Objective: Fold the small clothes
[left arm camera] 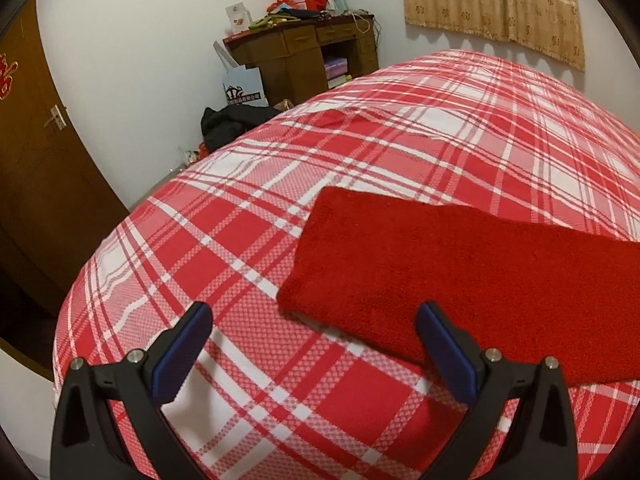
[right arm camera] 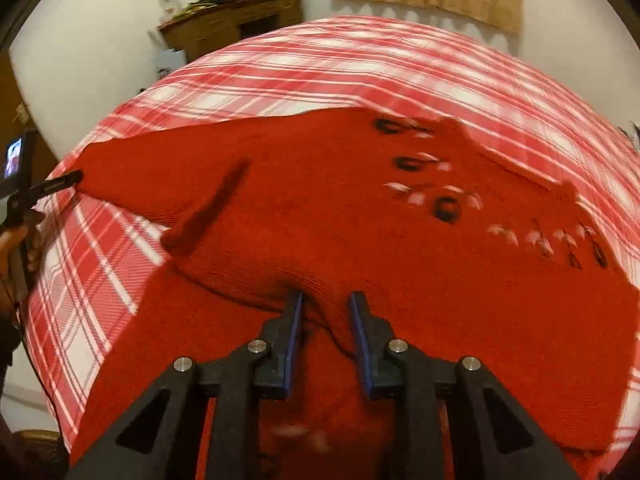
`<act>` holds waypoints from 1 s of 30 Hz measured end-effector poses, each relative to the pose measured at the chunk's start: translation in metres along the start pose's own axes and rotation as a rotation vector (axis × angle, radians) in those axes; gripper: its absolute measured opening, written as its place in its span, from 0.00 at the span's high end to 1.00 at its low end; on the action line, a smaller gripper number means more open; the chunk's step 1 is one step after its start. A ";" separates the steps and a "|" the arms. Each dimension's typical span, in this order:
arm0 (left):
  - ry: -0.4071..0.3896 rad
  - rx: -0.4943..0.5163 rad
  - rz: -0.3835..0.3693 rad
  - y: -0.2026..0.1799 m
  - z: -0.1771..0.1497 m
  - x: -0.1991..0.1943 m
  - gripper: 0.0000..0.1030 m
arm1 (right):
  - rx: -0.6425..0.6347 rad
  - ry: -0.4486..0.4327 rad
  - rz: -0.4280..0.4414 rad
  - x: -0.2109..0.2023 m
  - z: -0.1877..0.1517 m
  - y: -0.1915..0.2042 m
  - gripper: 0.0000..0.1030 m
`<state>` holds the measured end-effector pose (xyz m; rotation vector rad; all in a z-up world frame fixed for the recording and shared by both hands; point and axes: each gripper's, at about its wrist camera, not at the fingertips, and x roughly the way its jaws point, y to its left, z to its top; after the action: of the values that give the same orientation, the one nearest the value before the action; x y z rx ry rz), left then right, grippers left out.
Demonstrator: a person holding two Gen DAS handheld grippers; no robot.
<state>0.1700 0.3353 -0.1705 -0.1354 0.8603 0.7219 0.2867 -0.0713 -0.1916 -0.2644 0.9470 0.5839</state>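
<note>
A red knitted sweater (right arm camera: 320, 208) lies spread on the red-and-white plaid bed (right arm camera: 360, 64), with small black and white motifs on its right part. My right gripper (right arm camera: 326, 300) is low over its near part, jaws narrow, with a raised fold of the knit pinched between the blue pads; the picture is blurred. In the left wrist view one sleeve of the sweater (left arm camera: 460, 272) stretches flat to the right. My left gripper (left arm camera: 314, 312) hangs open just above the bed at the sleeve's near end, its right finger over the sleeve's edge and nothing between the pads.
A brown desk (left arm camera: 304, 52) piled with boxes stands against the far wall, with a paper bag (left arm camera: 244, 88) and dark clothes (left arm camera: 232, 120) on the floor beside it. A wooden door (left arm camera: 40, 160) is at the left and a curtain (left arm camera: 492, 4) at the back right.
</note>
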 end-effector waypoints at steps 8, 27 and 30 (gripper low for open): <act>-0.029 -0.009 -0.026 0.016 -0.003 -0.010 0.00 | -0.013 -0.113 0.019 -0.023 0.004 0.012 0.73; 0.043 -0.038 -0.149 0.002 0.014 0.017 0.28 | -0.201 -0.059 -0.032 -0.012 -0.025 0.061 0.58; 0.029 -0.042 -0.170 -0.001 0.015 0.015 0.48 | -0.145 -0.050 0.003 -0.015 -0.029 0.052 0.56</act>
<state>0.1868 0.3478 -0.1722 -0.2548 0.8505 0.5798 0.2304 -0.0473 -0.1935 -0.3761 0.8578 0.6599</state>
